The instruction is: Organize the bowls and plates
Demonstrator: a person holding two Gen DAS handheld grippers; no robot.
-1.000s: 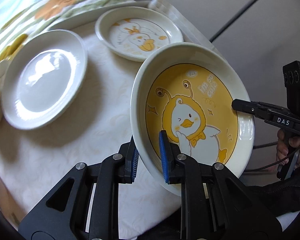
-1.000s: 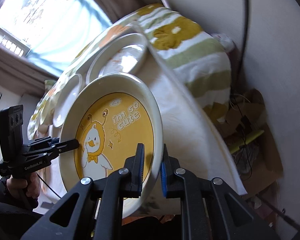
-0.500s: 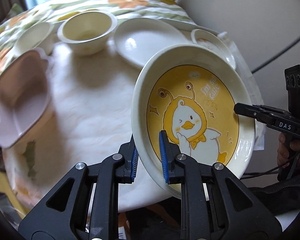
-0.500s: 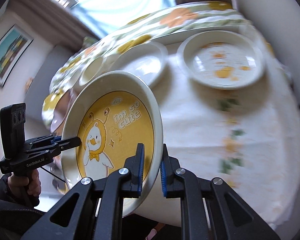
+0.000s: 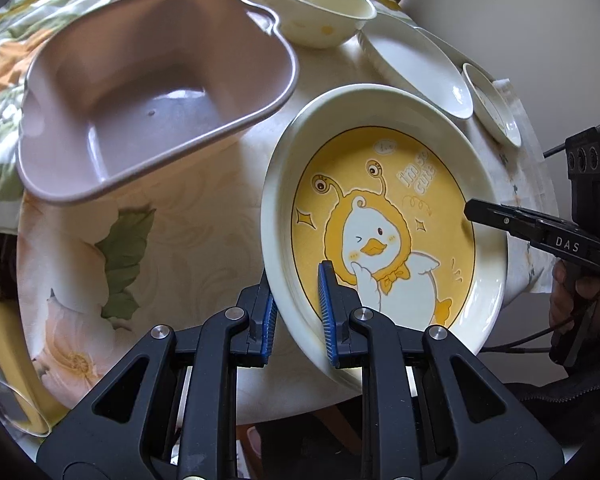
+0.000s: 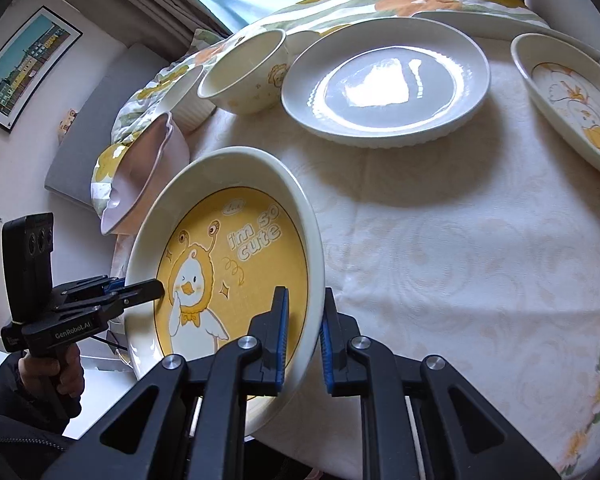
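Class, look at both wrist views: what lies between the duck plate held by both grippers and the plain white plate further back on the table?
Only bare cream tablecloth separates the duck plate from the plain white plate, clearest in the right wrist view.

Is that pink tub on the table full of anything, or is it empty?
Empty. The left wrist view looks straight into the pink tub and shows its bare bottom and walls, with only a tiny dark speck inside.

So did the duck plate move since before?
Yes. The duck plate, gripped at opposite rims by the left gripper and right gripper, has swung left along the table toward the pink tub.
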